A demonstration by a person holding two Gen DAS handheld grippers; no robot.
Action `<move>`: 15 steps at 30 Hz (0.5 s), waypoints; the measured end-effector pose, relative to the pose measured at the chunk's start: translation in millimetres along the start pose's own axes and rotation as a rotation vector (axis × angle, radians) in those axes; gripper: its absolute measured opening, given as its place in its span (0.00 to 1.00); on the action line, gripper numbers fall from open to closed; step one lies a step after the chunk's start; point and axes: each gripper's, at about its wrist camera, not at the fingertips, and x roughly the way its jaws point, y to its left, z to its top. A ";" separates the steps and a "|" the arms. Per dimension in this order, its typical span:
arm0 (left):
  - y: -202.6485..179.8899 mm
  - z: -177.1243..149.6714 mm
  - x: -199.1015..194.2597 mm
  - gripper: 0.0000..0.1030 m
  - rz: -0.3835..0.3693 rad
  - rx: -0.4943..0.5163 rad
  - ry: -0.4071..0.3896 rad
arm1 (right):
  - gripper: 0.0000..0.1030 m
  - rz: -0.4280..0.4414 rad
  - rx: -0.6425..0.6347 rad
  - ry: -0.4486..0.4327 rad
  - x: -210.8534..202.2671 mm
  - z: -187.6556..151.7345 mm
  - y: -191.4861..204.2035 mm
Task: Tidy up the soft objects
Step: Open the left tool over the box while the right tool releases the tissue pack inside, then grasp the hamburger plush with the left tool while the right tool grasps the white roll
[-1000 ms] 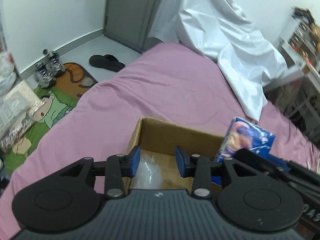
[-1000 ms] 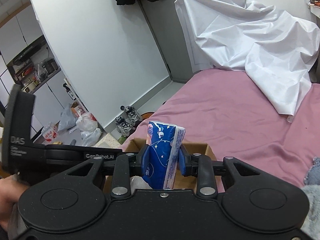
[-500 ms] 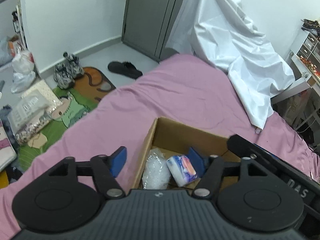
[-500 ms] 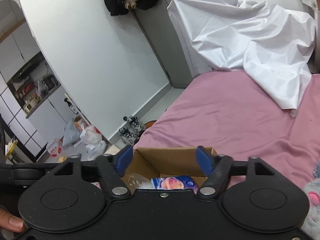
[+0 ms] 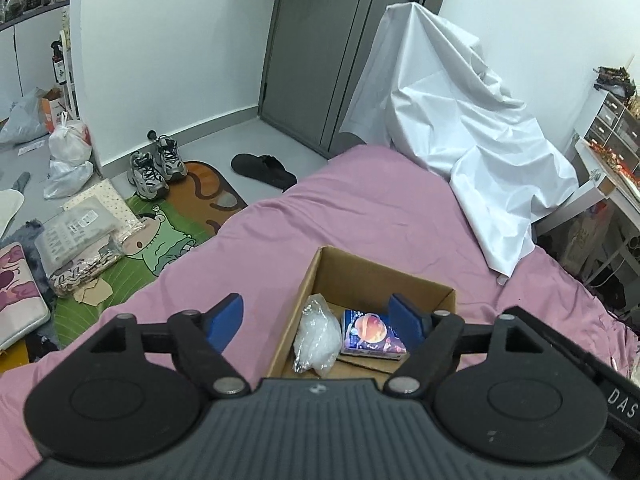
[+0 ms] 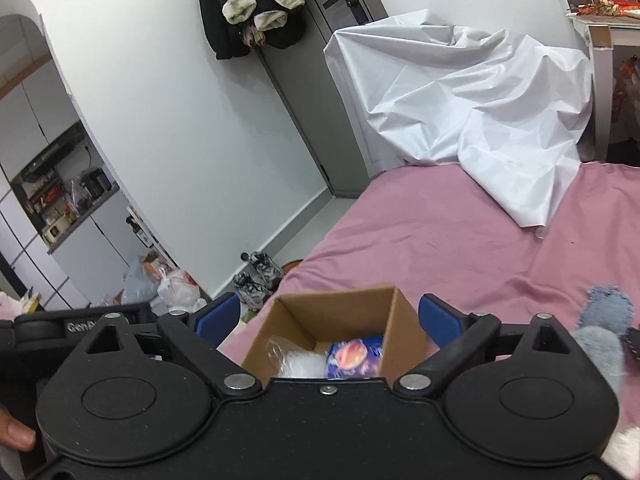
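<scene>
Tissue pack [image 5: 374,333] lies flat in cardboard box [image 5: 372,280] on pink bed [image 5: 360,208], touching clear plastic bag [image 5: 316,336] on its left. Your left gripper [image 5: 320,314] tilts steeply down over box; fingers [image 5: 224,320] spreading wide, nothing gripped. Your right gripper [image 6: 328,316] points shallower over same box, fingers [image 6: 440,318] opening near full spread, straddling box, clamping nothing. Your fingertip [image 6: 14,436] shows at lower left edge. Grey-blue plush [image 6: 600,332] sits on bed right of box.

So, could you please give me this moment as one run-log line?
left gripper: opening, empty | right gripper: opening, empty | brown cardboard box: holds blue tissue pack, clear plastic bag
</scene>
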 end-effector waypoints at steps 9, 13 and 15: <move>-11.1 -16.8 -19.5 0.80 -0.063 -0.036 -0.035 | 1.00 -0.053 -0.077 -0.023 -36.1 -9.4 -8.2; -19.9 -26.3 -29.1 0.80 -0.078 -0.026 -0.060 | 1.00 -0.085 -0.069 -0.051 -51.1 -14.3 -16.0; -25.9 -31.1 -32.6 0.80 -0.084 -0.022 -0.063 | 1.00 -0.093 -0.067 -0.056 -57.6 -17.2 -19.3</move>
